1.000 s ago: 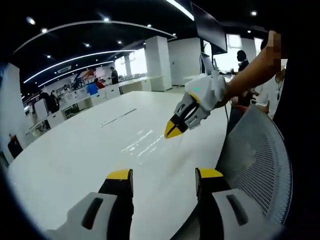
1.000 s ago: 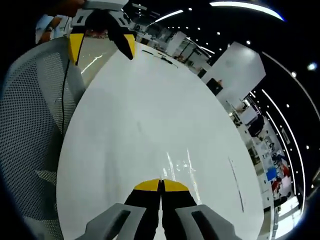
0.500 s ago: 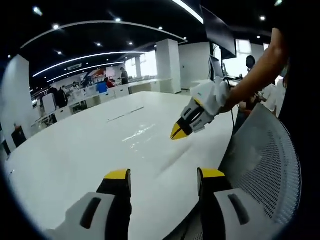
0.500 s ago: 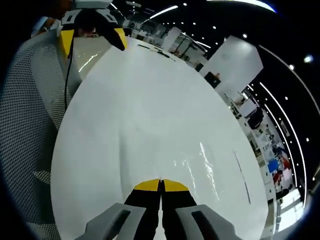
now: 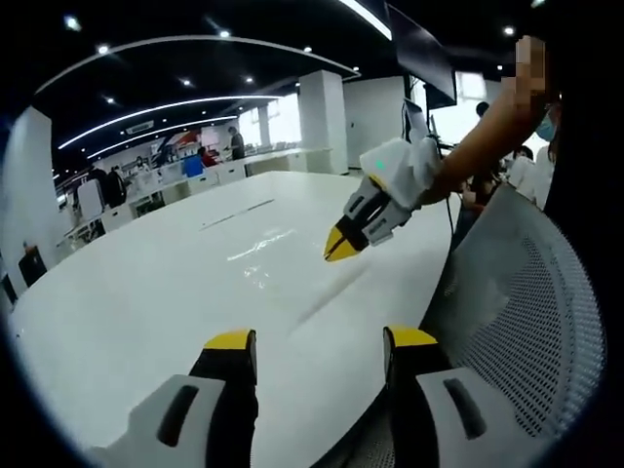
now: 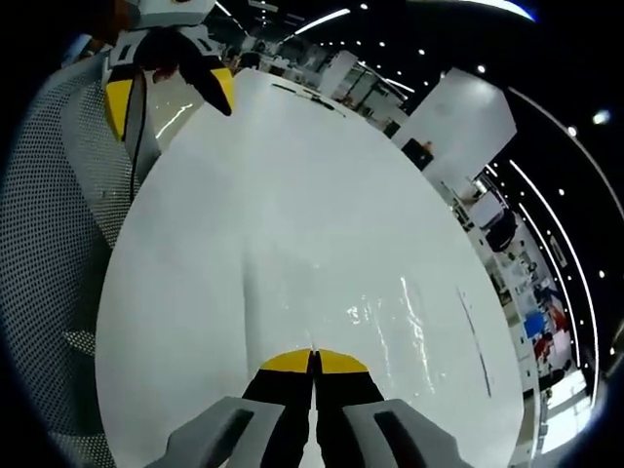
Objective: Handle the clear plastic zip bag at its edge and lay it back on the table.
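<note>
Bag (image 6: 322,292), clear and hard to make out, shows as glossy wrinkled film on the white tabletop (image 6: 292,175), its near edge running up to the right gripper (image 6: 314,359), whose yellow tips are pressed together; whether film is pinched between them I cannot tell. Left gripper (image 5: 317,346) hovers above the tabletop's near edge, jaws spread wide and empty, beside a mesh chair (image 5: 526,322).

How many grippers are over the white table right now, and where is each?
2. The right gripper, fingers closed, hangs above the table near the mesh chair. The left gripper, fingers apart, sits at the table's near edge by that chair.
</note>
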`<state>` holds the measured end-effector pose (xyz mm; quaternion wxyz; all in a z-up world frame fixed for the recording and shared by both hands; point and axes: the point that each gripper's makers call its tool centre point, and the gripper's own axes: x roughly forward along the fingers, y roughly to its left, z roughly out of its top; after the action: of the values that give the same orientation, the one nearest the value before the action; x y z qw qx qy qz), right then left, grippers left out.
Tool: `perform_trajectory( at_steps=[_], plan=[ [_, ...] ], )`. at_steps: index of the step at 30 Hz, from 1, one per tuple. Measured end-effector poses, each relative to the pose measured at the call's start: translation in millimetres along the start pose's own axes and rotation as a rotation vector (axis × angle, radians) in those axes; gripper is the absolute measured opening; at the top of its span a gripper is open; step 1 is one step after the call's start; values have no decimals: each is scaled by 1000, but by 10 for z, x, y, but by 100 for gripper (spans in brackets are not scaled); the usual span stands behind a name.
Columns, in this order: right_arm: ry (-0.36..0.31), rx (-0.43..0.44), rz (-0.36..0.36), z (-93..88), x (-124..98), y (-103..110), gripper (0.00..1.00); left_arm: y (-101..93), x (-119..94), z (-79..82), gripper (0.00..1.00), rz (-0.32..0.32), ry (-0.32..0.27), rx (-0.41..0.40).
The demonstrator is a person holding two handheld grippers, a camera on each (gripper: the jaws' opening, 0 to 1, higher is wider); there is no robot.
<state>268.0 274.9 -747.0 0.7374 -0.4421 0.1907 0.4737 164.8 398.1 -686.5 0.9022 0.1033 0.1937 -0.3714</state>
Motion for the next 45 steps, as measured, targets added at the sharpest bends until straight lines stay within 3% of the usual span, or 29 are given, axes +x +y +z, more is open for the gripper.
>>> perform_trajectory(
  at_steps=[8, 13, 20, 34, 45],
  plan=[
    [-8, 50, 3, -15, -74, -6, 2, -29, 18, 7, 51, -13, 1, 16],
    [-25, 111, 5, -13, -170, 8, 9, -40, 25, 17, 52, -17, 2, 24],
    [-64, 323, -28, -65, -397, 0, 22, -48, 23, 34, 53, -19, -3, 16],
    [-96, 511, -105, -184, -841, -111, 39, -42, 29, 113, 53, -27, -22, 2],
    [-113, 568, -155, -282, -1172, -91, 51, -55, 31, 138, 54, -36, -29, -12]
  ],
)
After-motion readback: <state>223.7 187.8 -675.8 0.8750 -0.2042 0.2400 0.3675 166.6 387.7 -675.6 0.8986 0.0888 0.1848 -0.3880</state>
